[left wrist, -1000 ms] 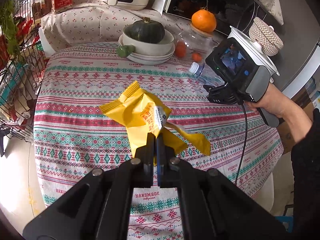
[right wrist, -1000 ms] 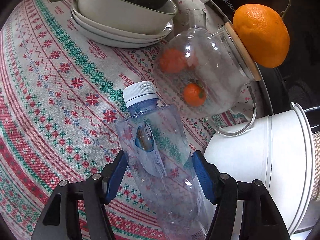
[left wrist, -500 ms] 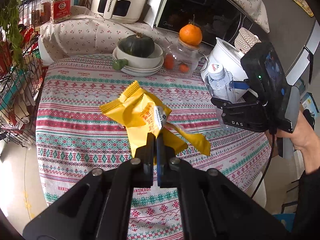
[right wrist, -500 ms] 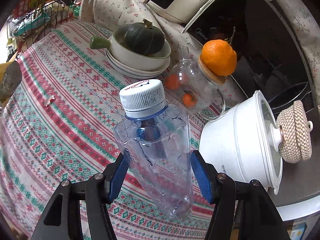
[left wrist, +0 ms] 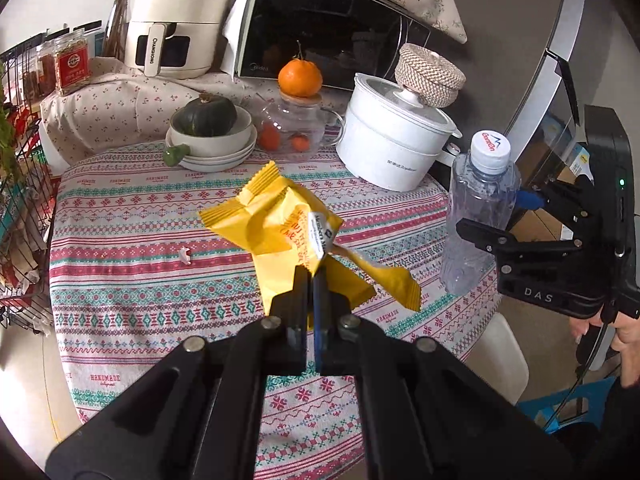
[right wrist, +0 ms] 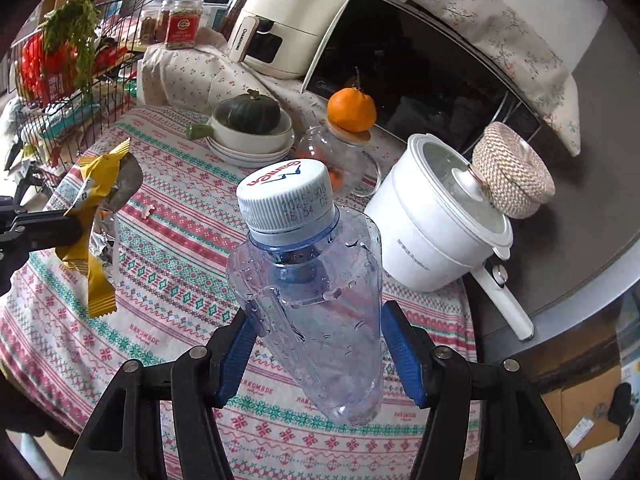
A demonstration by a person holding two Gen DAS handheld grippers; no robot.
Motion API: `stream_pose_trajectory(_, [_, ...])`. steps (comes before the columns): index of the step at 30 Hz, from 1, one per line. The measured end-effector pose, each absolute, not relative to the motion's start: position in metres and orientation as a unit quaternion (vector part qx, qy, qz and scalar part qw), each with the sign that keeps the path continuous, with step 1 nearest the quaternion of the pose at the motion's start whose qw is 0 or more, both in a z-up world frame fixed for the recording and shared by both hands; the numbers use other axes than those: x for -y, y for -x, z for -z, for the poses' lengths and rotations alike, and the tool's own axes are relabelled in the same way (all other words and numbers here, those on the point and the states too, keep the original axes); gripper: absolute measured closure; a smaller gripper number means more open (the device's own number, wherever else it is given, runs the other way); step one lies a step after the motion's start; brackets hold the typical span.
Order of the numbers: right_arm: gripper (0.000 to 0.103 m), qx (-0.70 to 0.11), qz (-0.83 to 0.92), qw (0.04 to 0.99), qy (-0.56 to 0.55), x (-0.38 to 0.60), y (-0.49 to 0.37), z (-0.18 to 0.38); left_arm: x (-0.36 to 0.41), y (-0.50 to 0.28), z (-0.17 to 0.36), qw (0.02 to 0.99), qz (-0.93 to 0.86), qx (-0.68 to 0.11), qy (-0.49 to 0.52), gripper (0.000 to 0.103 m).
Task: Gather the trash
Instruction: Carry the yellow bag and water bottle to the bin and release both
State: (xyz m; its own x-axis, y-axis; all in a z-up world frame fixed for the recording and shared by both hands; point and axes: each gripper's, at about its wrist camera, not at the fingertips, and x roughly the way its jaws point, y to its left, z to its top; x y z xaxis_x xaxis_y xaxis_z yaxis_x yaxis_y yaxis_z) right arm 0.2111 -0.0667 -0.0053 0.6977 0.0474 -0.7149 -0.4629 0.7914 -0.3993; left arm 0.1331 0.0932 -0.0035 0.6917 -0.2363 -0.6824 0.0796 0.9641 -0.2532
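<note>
A crumpled yellow snack wrapper (left wrist: 280, 224) hangs above the patterned tablecloth, pinched by my left gripper (left wrist: 311, 280), which is shut on its lower edge. The same wrapper (right wrist: 94, 216) shows at the left of the right wrist view. My right gripper (right wrist: 320, 340) is shut on an empty clear plastic bottle (right wrist: 316, 300) with a white cap, its blue pads pressing both sides. The bottle (left wrist: 478, 216) is lifted off the table at the right of the left wrist view, cap upward. A small white scrap (left wrist: 185, 255) lies on the cloth.
At the back of the table (left wrist: 120, 280) stand a bowl stack with a green squash (left wrist: 208, 120), a glass jar topped by an orange (left wrist: 300, 78), and a white cooker pot (left wrist: 394, 144). A microwave (left wrist: 328, 32) and air fryer (left wrist: 172, 24) sit behind. A wire rack (left wrist: 20, 184) is at the left.
The right gripper lifted the bottle from lying on the cloth and carried it up and back, turning it cap-up. The left gripper rose and drew back with the wrapper.
</note>
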Motion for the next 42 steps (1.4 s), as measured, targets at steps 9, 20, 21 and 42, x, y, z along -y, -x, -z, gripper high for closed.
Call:
stream_pose_trajectory(9, [0.040, -0.343, -0.092, 0.911, 0.211, 0.157, -0.156, -0.011, -0.042, -0.116, -0.001, 0.916, 0.134, -0.374, 0.052, 0.100])
stream_pose_trajectory(20, [0.040, -0.349, -0.026, 0.933, 0.088, 0.266, -0.108, 0.009, 0.057, -0.103, 0.008, 0.898, 0.236, -0.370, -0.020, 0.100])
stream_pose_trajectory(21, [0.040, -0.359, -0.018, 0.930, 0.079, 0.275, -0.107, 0.014, 0.069, -0.101, 0.011, 0.895, 0.247, -0.370, -0.030, 0.100])
stream_pose_trajectory(42, [0.039, -0.452, 0.077, 0.889, -0.005, 0.392, -0.085, 0.069, 0.244, -0.087, 0.114, 0.819, 0.361, -0.411, -0.172, 0.099])
